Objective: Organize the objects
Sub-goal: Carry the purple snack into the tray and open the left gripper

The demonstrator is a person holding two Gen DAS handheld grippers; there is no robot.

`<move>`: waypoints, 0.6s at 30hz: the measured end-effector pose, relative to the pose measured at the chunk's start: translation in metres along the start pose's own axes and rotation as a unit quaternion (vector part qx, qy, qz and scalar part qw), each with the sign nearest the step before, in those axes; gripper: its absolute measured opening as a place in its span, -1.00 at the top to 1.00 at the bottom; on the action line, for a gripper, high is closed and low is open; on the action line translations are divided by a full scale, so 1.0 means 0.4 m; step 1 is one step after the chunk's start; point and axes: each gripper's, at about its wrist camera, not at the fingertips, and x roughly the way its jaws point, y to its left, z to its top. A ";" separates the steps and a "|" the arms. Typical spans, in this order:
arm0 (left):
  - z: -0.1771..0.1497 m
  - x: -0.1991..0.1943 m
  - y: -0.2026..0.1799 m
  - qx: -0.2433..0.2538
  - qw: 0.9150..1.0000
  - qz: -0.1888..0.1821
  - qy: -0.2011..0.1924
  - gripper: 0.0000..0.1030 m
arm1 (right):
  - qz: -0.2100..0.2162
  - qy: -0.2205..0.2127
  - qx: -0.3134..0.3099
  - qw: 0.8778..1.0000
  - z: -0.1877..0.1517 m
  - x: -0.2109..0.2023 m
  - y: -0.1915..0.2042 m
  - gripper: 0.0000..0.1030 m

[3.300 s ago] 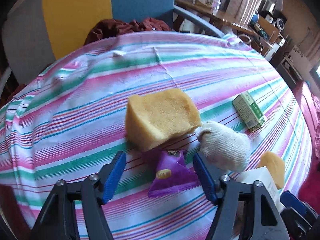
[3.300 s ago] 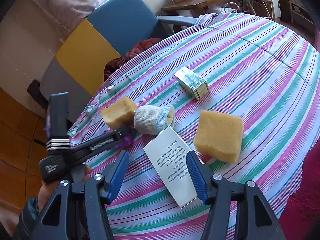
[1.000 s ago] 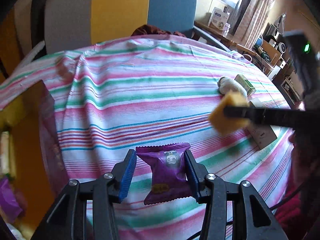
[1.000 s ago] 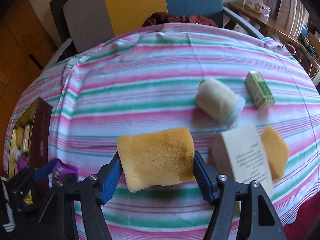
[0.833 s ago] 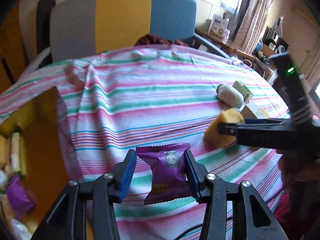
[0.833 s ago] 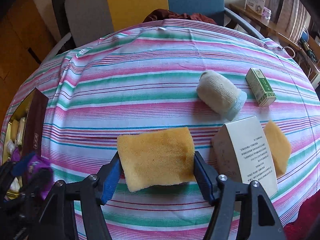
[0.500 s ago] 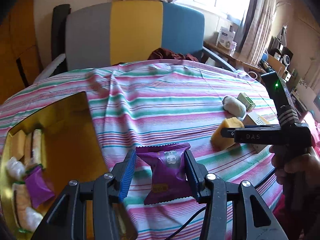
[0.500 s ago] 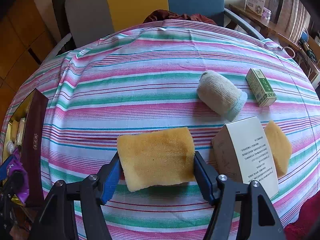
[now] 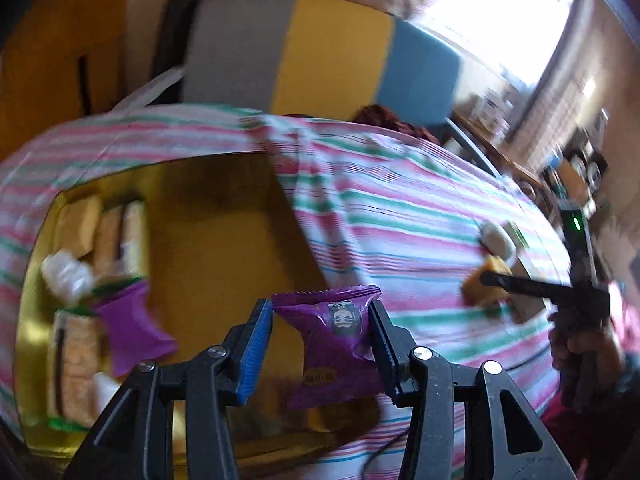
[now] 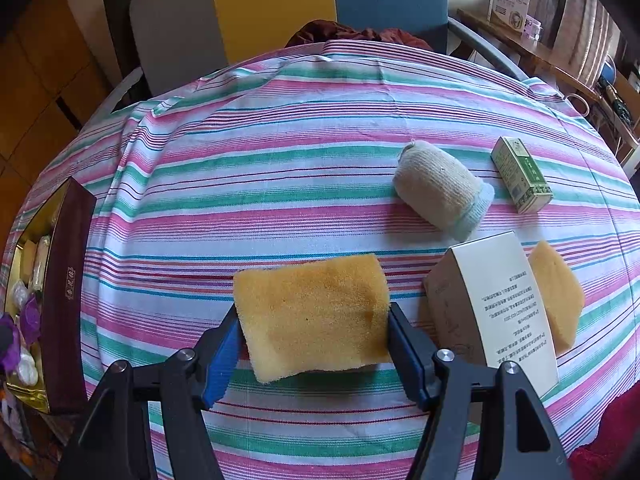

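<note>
My left gripper (image 9: 320,312) is shut on a purple snack packet (image 9: 332,344) and holds it above the near right part of an open gold-lined box (image 9: 224,240). The box holds wrapped snacks along its left side, among them another purple packet (image 9: 132,328). My right gripper (image 10: 314,314) is shut on a yellow sponge (image 10: 312,304) just above the striped tablecloth (image 10: 280,160). In the left wrist view that sponge (image 9: 480,284) shows far to the right, in the gripper held by a person's hand (image 9: 580,344).
Right of the held sponge lie a white carton (image 10: 496,304), a second yellow sponge (image 10: 560,304), a rolled knit sock (image 10: 440,192) and a small green box (image 10: 520,176). The gold box's dark red wall (image 10: 66,280) is at the table's left edge. A chair (image 10: 280,8) stands behind.
My left gripper has swung left and a little up with the purple packet, from over the cloth to over the gold box. The right gripper and its sponge have stayed put.
</note>
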 end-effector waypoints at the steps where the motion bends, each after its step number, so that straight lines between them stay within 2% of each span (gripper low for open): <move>1: 0.009 -0.002 0.035 -0.016 1.000 0.003 0.001 0.05 | -0.001 0.000 -0.001 1.000 0.000 -0.001 0.000 -0.33; 4: 0.042 -0.004 0.131 -0.062 0.998 0.020 0.000 0.05 | -0.002 0.000 -0.003 1.000 -0.001 -0.001 0.002 -0.33; 6: 0.064 -0.001 0.169 -0.075 0.997 0.032 -0.007 0.05 | -0.002 0.000 -0.003 1.000 0.000 -0.002 0.002 -0.33; 18: 0.208 0.189 0.233 -0.046 0.994 0.096 0.017 0.05 | -0.001 0.000 -0.002 1.000 0.000 -0.003 0.002 -0.33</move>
